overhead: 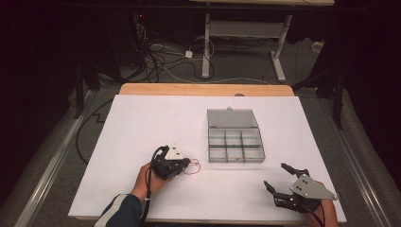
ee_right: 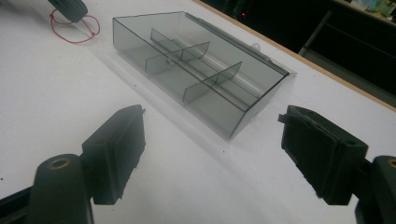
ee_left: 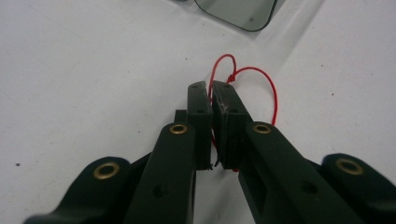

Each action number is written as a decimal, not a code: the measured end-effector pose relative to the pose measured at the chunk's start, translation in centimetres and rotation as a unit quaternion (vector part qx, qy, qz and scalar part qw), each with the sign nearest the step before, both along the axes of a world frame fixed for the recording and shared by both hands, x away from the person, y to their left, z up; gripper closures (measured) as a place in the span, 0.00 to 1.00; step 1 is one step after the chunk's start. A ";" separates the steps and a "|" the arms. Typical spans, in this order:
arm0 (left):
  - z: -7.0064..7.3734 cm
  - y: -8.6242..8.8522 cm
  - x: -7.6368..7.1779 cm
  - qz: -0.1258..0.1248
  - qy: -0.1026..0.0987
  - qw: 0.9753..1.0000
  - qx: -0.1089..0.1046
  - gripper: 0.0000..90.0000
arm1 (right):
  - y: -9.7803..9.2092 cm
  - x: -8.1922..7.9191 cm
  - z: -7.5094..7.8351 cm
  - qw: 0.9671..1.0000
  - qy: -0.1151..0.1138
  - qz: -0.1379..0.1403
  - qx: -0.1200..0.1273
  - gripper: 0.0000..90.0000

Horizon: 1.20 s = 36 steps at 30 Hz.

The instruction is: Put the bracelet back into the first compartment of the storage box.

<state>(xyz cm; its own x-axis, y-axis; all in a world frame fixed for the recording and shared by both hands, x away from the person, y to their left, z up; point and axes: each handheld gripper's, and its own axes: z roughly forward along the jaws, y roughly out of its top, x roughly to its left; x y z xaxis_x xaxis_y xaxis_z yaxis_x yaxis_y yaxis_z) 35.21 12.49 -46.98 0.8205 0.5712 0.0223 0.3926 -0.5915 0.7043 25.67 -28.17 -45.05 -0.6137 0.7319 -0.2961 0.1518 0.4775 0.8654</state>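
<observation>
Near the front edge of the tabletop, in the high view, the left gripper was pressed together on a thin red string. The string lay in a small loop just beside the front left corner of a grey box with little compartments. The box sat a bit right of the middle, with its lid laid open toward the far edge. The right gripper was close to the front right corner, and its jaws stood wide apart with nothing between them.

Up close in the left gripper view, the left gripper had its jaws almost touching, and the red string ran between them and looped out past the tips.

Over in the right gripper view, the right gripper was spread wide and held nothing. The grey box lay ahead of it, and the red string lay farther off by the other gripper.
</observation>
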 end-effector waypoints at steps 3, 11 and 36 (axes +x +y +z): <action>0.5 0.3 -0.2 0.001 -0.010 1.000 -0.005 0.95 | 0.0 0.0 0.0 1.000 -0.001 0.000 0.001 0.24; 2.1 1.6 -1.0 0.004 -0.037 0.999 -0.031 0.95 | -0.1 -0.1 0.1 1.000 -0.004 -0.001 0.004 0.24; 5.1 2.6 -0.7 0.031 -0.102 0.991 -0.080 0.95 | 0.0 0.0 0.1 1.000 -0.002 -0.005 0.003 0.24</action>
<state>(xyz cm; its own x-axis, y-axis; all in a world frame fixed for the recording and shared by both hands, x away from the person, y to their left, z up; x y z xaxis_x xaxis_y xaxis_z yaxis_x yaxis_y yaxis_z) 34.47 15.10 -41.91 0.7718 0.6297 0.0888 0.2649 -0.4452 0.8554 25.64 -28.20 -44.97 -0.6050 0.7398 -0.2943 0.1534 0.4711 0.8686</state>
